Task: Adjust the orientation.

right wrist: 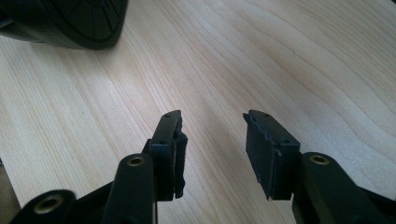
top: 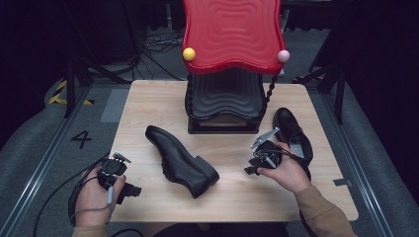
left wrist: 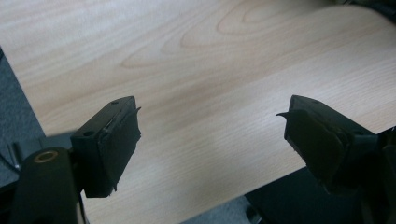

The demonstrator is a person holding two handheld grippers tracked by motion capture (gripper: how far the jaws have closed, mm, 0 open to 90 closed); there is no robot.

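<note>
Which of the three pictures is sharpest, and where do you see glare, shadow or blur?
High view: soft, dark surround, glare on the glossy red wavy-topped rack. Left gripper view: the pale wooden table is washed out and blurred, with a shadow band. Right gripper view: sharpest, crisp wood grain; the black shoe sole is dark.

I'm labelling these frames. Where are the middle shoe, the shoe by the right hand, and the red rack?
middle shoe (top: 180,160), high view, on its upper.
shoe by the right hand (top: 288,123), high view, on its toe.
red rack (top: 232,29), high view, on its top shelf.
</note>
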